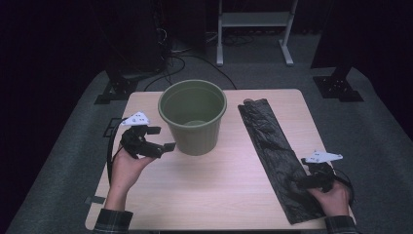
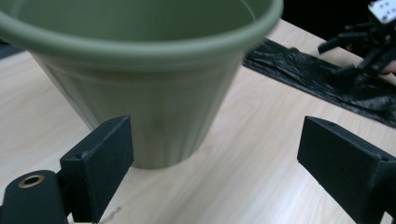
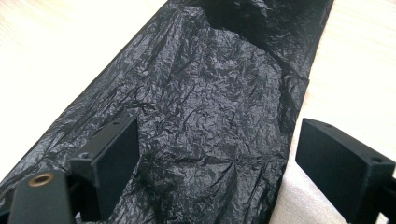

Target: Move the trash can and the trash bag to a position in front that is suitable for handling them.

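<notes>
A green plastic bin [image 1: 192, 117] stands upright on the far middle of the wooden table [image 1: 214, 185]; it looks empty. A flat, crinkled black plastic bag [image 1: 272, 151] lies lengthwise along the table's right side. My left gripper [image 1: 163, 138] hovers just left of the bin, open and empty. In the left gripper view the bin [image 2: 140, 88] stands ahead of my gripper [image 2: 219, 161], closer to its left jaw, with the bag [image 2: 322, 81] beyond. My right gripper [image 1: 298, 181] rests low over the bag's near end. It stands open [image 3: 217, 161] with the bag [image 3: 210, 93] lying between and beneath the jaws, not pinched.
Past the table's far edge, dark carpet holds a white frame stand [image 1: 253, 29], cables and two black stand bases [image 1: 114, 90] [image 1: 338, 87]. Bare wood lies between bin and bag and along the near edge.
</notes>
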Demonstrator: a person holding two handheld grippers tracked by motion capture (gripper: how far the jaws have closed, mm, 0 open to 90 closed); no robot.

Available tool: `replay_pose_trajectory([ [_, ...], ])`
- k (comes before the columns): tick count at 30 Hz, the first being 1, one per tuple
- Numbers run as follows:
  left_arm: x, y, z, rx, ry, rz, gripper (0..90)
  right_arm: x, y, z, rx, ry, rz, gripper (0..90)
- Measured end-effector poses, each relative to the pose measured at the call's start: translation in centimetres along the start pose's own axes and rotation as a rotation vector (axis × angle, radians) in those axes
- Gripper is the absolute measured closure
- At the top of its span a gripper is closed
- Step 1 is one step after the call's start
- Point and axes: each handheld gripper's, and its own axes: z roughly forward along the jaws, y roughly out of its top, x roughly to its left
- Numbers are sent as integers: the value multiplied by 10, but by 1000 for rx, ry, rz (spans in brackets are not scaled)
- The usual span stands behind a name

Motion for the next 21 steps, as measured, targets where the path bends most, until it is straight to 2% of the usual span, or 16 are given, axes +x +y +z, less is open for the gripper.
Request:
replay_pose_trajectory([
  [2,2,3,0,-1,3,-3,92,0,0,0,-1,-1,1,123],
  [5,6,18,-2,3,12,3,92,0,0,-1,0,-5,3,123],
  [6,6,18,-2,3,12,3,92,0,0,-1,0,-5,3,123],
  [7,8,25,-3,1,15,6,91,0,0,-1,1,-5,4,123],
  [12,14,41,-5,1,30,15,91,0,0,-1,4,-9,0,124],
  [21,30,59,-4,6,61,17,91,0,0,-1,4,-7,4,124],
])
